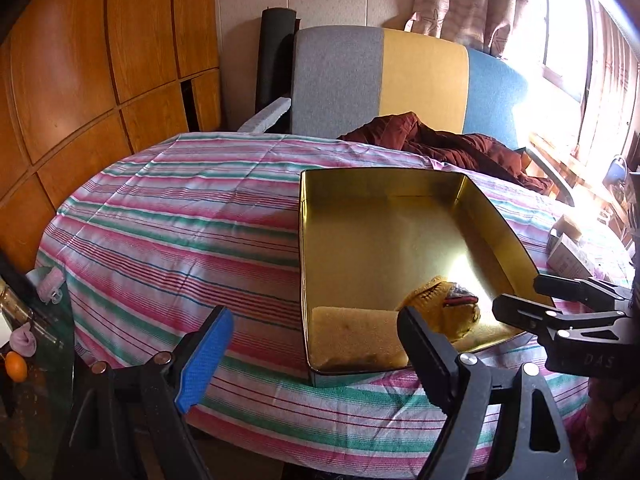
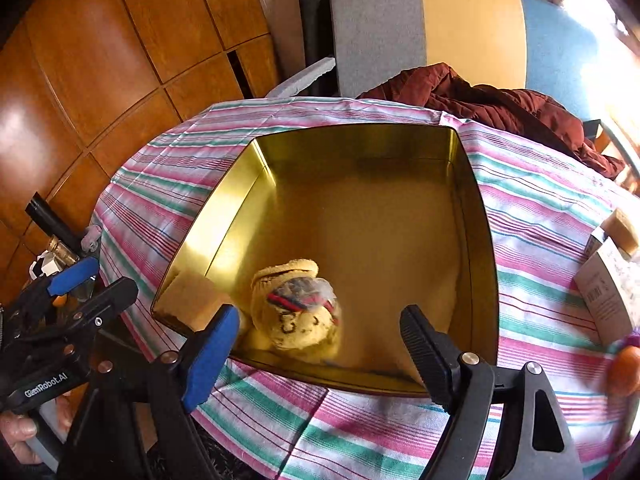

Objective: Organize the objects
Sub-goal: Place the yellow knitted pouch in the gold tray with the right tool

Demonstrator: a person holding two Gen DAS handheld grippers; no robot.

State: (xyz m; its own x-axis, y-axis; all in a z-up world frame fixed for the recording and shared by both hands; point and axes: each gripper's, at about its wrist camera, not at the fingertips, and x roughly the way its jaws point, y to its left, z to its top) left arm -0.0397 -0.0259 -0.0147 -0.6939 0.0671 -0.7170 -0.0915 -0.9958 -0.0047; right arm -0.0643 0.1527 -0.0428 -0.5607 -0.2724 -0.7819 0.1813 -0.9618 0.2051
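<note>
On the pink-and-green striped tablecloth (image 2: 360, 432), the gold square tin (image 2: 476, 216) already holds a tan sponge block (image 2: 192, 300) and a yellow knitted bundle (image 2: 300, 312), perhaps socks, both grippers (image 1: 316, 356) (image 2: 320, 344) gaping empty, while pale cardboard boxes (image 2: 612, 296) right of the tin remain outside.

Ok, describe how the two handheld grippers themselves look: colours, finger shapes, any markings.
Both grippers share one design: a black plastic frame with silver rivets and triangular cut-outs. On the left gripper and on the right gripper, one finger carries a blue textured pad and the other a black ribbed pad. The left gripper's body reads "GenRobot.AI" in white. No cables show.
</note>
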